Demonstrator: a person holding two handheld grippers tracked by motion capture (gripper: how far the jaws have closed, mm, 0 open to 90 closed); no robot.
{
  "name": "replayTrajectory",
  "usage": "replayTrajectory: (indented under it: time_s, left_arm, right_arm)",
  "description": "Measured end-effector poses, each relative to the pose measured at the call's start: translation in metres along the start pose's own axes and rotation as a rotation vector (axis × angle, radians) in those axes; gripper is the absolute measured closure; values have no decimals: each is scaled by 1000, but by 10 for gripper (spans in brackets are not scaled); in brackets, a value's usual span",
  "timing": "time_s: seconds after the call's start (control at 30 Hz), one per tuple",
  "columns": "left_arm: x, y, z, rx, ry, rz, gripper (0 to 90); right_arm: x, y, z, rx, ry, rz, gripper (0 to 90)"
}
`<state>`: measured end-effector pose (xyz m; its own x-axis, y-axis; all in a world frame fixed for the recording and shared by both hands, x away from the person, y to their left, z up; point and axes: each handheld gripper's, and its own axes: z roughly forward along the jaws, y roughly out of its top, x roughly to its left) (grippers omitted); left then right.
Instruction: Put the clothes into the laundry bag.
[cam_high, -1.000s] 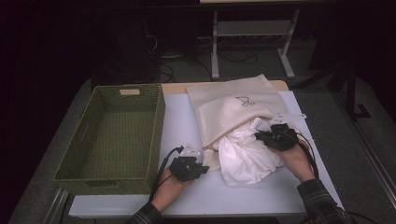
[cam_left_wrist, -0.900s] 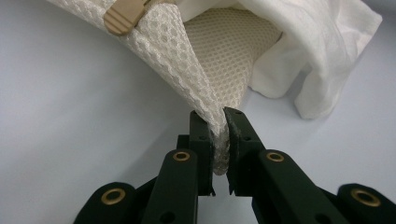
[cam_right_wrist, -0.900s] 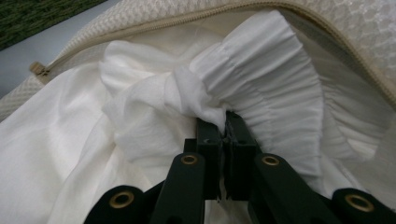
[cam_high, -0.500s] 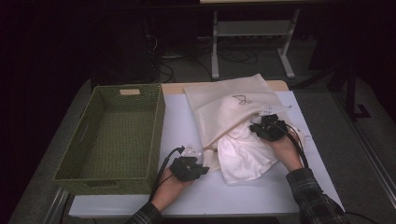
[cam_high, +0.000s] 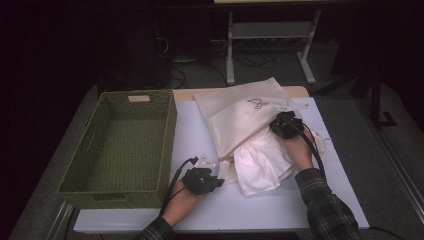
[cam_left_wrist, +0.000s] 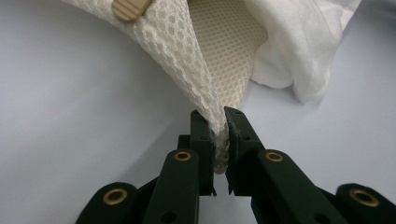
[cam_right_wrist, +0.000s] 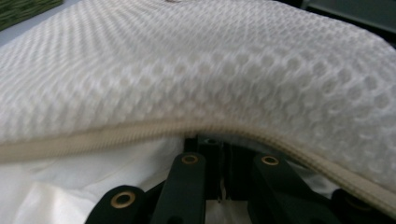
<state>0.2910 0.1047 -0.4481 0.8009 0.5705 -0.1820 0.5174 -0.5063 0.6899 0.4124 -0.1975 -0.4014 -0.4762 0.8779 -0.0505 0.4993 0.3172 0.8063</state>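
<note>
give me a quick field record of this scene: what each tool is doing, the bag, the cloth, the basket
left tool: shut on the mesh bag's corner
right tool: at the bag's zip edge, jaws close together, grip unclear
mesh bag: cream, lying on the table, mouth open toward the person
white cloth: partly inside the bag, partly out
basket: green woven, left of the bag
table: white top

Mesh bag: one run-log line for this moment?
left gripper: shut on mesh bag edge | right gripper: at bag mouth, jaws hidden | white cloth: partly out
</note>
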Motion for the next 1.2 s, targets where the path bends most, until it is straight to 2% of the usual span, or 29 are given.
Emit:
replayTrajectory:
  time_s: [0.13,0.3,0.33,0.37,0.4,0.43,0.47,0.5,0.57,0.63,0.67,0.7,0.77,0.8,0.83,1.03,1.07,1.1,1.2]
  left_arm:
    - [0,-1,0,-1,-1,4,821]
    - [0,-1,1,3,-2,13,819]
    - [0,-1,1,3,0,15,819]
    - [0,0,1,5,2,19,817]
    - [0,0,1,5,2,19,817]
    - [-1,0,1,6,5,25,817]
    - [-1,0,1,6,5,25,817]
    - [-1,0,1,5,4,21,817]
    - [0,0,1,4,3,22,817]
    - [0,0,0,-1,2,17,817]
    - [0,0,0,-1,2,17,817]
    - [0,0,0,-1,3,18,817]
    - [0,0,-1,-3,3,17,816]
    - [0,0,-1,-3,3,17,816]
    - [-1,0,-1,-2,5,20,815]
    - [-1,1,0,3,4,21,815]
    - [-1,1,0,3,4,20,815]
    - [-1,1,0,4,3,21,815]
    - [-1,0,1,3,2,20,812]
  right_arm:
    - [-3,-3,0,3,27,5,842]
    - [-7,-11,-21,-2,92,0,689]
    - [-7,-11,-21,-2,92,0,689]
    - [-7,-13,-32,7,118,-12,636]
    - [-7,-13,-32,7,118,-12,636]
    - [-8,-16,-45,-11,138,-20,610]
    - [-8,-16,-45,-11,138,-20,610]
    - [-9,-20,-56,-14,156,-20,576]
    - [-10,-23,-67,-9,171,-24,549]
    - [-12,-27,-80,-31,191,-10,530]
    - [-12,-27,-80,-31,191,-10,530]
    - [-15,-32,-90,-27,185,-3,508]
    - [-21,-40,-99,-13,156,-2,489]
    - [-21,-40,-99,-13,156,-2,489]
    - [-29,-50,-105,3,122,12,476]
    - [-56,-86,-116,73,41,58,455]
    - [-56,-86,-116,73,41,58,455]
    - [-61,-97,-117,98,40,68,456]
    - [-64,-106,-114,121,57,71,457]
